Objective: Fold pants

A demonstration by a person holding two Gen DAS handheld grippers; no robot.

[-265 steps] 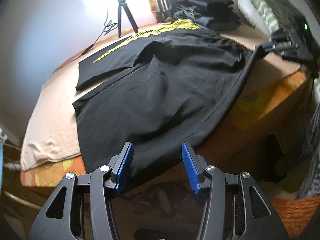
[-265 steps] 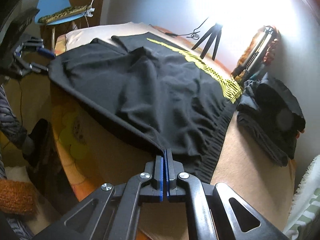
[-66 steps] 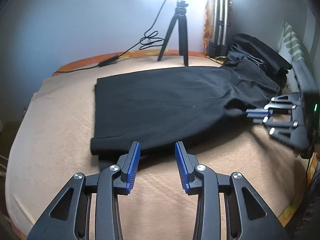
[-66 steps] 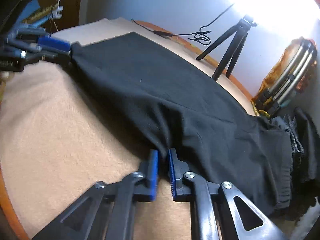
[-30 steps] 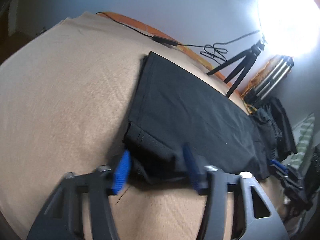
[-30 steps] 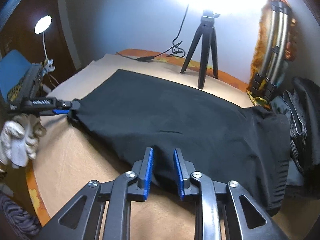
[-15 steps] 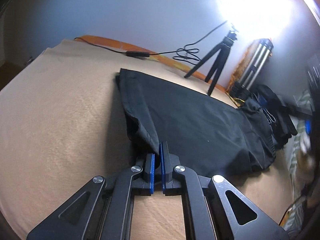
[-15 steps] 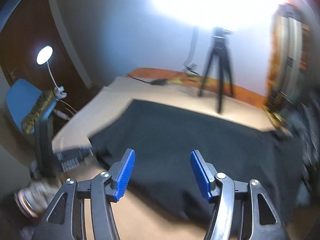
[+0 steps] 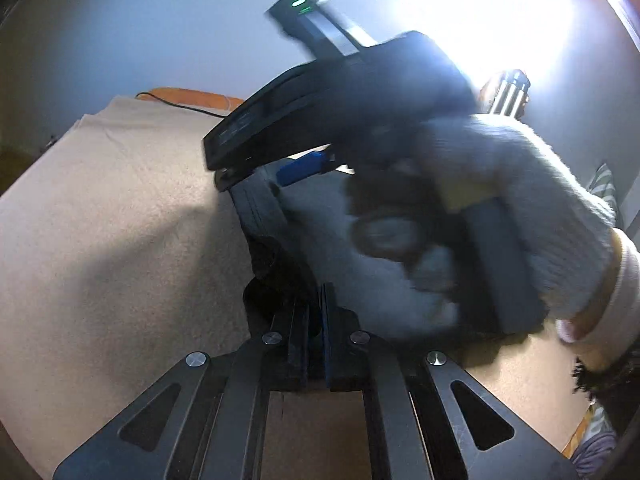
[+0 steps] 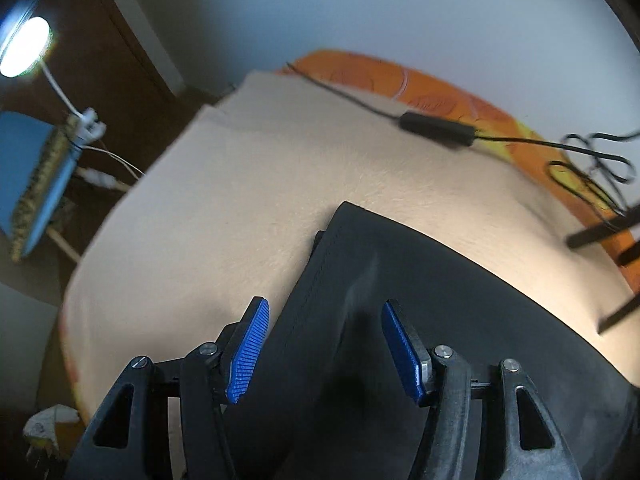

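The black pants [image 10: 420,300] lie flat on a beige blanket [image 10: 260,184], the leg hem end nearest the right wrist camera. My right gripper [image 10: 326,346] hangs open just above that hem end, its blue pads [image 10: 248,350] on either side of the cloth and not touching it. In the left wrist view my left gripper [image 9: 316,312] is shut on a bunched corner of the pants [image 9: 260,216]. A gloved hand [image 9: 520,200] holding the right gripper [image 9: 256,176] fills the view close above and hides the rest of the pants.
A black cable with an adapter block [image 10: 438,130] runs along the blanket's far edge by the orange sheet [image 10: 400,80]. Tripod legs [image 10: 600,232] stand at the right. Off the bed's left side are a lamp [image 10: 24,46] and a blue chair [image 10: 36,184].
The right gripper has opened and swung across from the pants' near edge to the hem end, close over the left gripper. The left gripper closed on the hem corner and stays shut on it.
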